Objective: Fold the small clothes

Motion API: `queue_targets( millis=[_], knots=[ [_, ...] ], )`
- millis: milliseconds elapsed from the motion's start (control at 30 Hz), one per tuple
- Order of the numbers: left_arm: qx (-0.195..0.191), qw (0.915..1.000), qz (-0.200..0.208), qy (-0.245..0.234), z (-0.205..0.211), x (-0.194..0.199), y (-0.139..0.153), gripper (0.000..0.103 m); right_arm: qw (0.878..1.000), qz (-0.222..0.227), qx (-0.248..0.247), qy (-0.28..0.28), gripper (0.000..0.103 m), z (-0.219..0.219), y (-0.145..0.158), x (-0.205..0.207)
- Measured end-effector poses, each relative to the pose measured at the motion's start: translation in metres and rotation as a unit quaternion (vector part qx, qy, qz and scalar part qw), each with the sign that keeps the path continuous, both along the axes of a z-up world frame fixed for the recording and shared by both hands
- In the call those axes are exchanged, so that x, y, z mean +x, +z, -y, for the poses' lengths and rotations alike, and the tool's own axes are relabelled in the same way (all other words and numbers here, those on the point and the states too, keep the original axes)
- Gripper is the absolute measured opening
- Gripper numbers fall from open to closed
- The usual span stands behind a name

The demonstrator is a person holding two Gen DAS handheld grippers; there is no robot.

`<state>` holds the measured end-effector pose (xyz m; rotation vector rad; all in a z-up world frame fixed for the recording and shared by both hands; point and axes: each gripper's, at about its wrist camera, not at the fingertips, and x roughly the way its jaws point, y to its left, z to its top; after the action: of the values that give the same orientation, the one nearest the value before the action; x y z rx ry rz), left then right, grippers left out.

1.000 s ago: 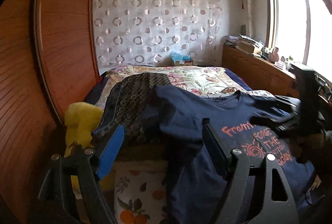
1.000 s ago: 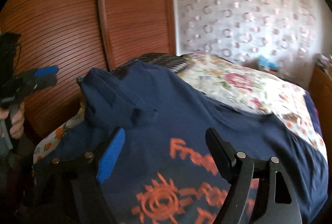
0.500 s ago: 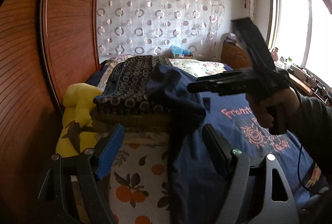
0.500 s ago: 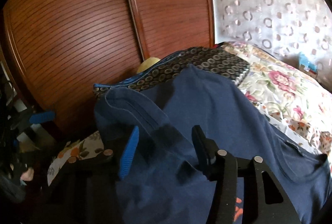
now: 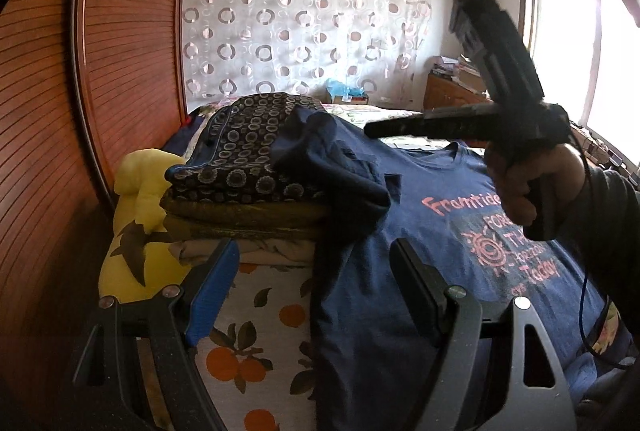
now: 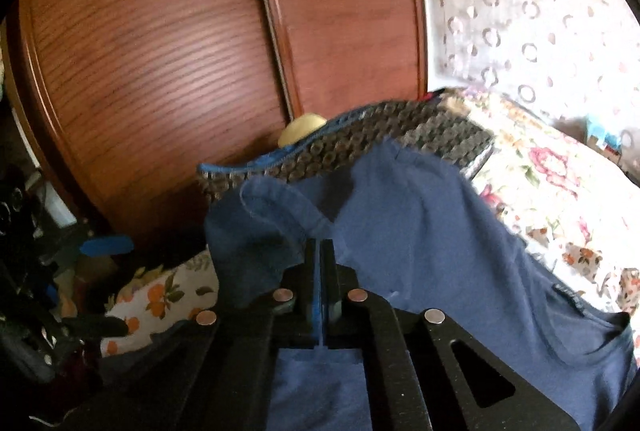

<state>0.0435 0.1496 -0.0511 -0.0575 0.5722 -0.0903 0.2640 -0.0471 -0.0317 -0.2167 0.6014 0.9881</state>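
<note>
A bed (image 5: pixel 276 315) under a fruit-print sheet fills the room's middle, with ribbed wooden wardrobe doors (image 6: pixel 160 43) along its one side and a circle-patterned curtain (image 5: pixel 304 27) behind its head. A navy T-shirt (image 5: pixel 432 231) with orange lettering lies spread across the bed's near edge, one sleeve (image 6: pixel 276 215) draped up onto a stack of folded clothes (image 5: pixel 248 167) that sits at the wardrobe-side edge of the bed, just beside a yellow plush toy (image 5: pixel 136 215). The right claw (image 6: pixel 320 259) is pressed closed, its jaws pinching the navy cloth at the sleeve. In the left wrist view, its body is seen held in a hand (image 5: pixel 524 179) above the shirt. The left claw (image 5: pixel 316 291) stands wide apart, holding nothing, hovering over the shirt's hanging edge at the bed's near side.
</note>
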Motion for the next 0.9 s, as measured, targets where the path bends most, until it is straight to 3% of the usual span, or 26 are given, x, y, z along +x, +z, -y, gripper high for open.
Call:
queue_targets(
  millis=[133,200,267,333,433,500,533,733,900],
  knots=[
    [-0.002,1.0,0.0,-0.003,0.004,0.0,0.002,0.078,1.0,0.001,0.009,-0.024,0.0,0.008,0.004,0.002],
    [-0.003,1.0,0.001,-0.007,0.008,0.0,0.002,0.078,0.999,-0.025,0.006,-0.022,0.005,0.003,-0.003,0.008],
    [-0.003,0.9999,0.001,-0.01,0.01,-0.001,0.002,0.078,0.999,-0.035,-0.001,-0.031,0.038,-0.004,-0.012,0.012],
    [-0.002,0.9999,0.0,-0.011,0.011,-0.001,0.0,0.078,0.998,-0.057,0.008,-0.029,0.049,-0.009,-0.022,0.017],
    [-0.002,0.9999,-0.004,-0.01,0.012,-0.001,-0.002,0.078,0.997,-0.074,0.004,-0.034,0.049,-0.018,-0.035,0.022],
    [-0.003,0.9999,-0.006,-0.01,0.01,-0.002,-0.003,0.078,0.997,-0.08,0.003,-0.019,0.028,-0.021,-0.039,0.021],
    [-0.003,0.9999,-0.007,-0.009,0.011,-0.001,-0.003,0.078,0.997,-0.072,0.0,-0.009,0.008,-0.023,-0.04,0.018],
    [-0.005,0.9999,-0.012,-0.005,0.011,-0.001,-0.006,0.078,1.0,-0.011,0.003,-0.004,0.005,-0.017,-0.027,0.005],
    [-0.003,0.9999,-0.013,-0.008,0.013,-0.001,-0.006,0.078,0.999,0.017,0.024,-0.045,0.004,0.007,-0.015,0.001]
  ],
)
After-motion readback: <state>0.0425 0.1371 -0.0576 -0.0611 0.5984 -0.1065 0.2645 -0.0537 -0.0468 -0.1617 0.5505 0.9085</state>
